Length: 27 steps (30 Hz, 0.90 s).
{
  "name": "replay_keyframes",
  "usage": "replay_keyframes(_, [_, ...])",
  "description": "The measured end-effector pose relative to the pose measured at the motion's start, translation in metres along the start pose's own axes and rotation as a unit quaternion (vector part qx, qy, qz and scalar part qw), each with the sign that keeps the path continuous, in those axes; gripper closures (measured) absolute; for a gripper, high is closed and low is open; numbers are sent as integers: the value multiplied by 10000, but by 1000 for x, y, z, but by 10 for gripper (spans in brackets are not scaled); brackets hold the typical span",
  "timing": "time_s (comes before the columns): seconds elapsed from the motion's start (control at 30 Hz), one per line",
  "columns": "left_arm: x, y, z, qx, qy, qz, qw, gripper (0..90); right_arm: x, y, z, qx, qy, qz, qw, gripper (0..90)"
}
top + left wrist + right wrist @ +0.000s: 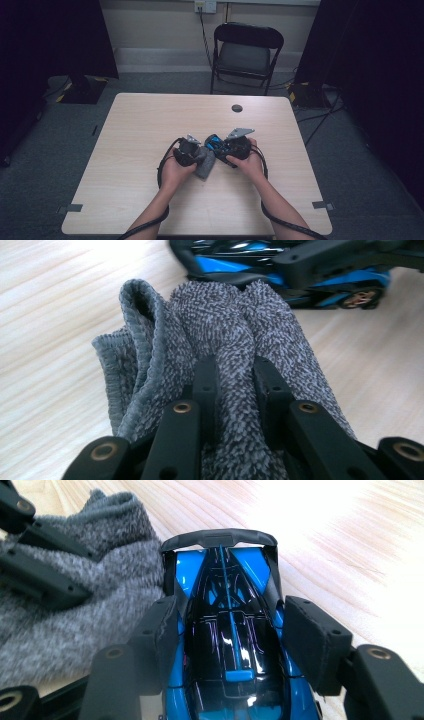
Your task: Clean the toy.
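A folded grey terry cloth (220,320) is bunched between the jaws of my left gripper (235,370), which is shut on it. In the high view the cloth (205,169) hangs down to the table under the left gripper (201,157). My right gripper (227,625) is shut on a blue and black toy car (225,575), its pads pressed against the car's sides. The car (213,143) is held at the table's middle by the right gripper (220,147). Cloth (120,585) and car (280,265) touch or nearly touch, side by side.
The light wooden table (150,125) has a small dark round cap (237,108) near its far edge. A black folding chair (247,50) stands behind the table. Cables trail from both grippers along the forearms.
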State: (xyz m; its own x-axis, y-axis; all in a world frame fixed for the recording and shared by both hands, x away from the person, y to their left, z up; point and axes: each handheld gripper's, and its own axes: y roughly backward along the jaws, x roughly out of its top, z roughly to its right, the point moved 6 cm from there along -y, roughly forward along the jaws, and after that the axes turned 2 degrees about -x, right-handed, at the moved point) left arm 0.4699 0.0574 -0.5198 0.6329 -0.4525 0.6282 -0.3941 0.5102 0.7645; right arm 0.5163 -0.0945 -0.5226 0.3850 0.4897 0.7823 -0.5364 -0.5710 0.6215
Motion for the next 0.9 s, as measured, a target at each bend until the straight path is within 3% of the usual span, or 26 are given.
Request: replay_keyframes(0.9, [5, -16, 64, -528, -406, 23, 9978, 753, 0, 0, 0, 10, -11, -12, 10000, 399])
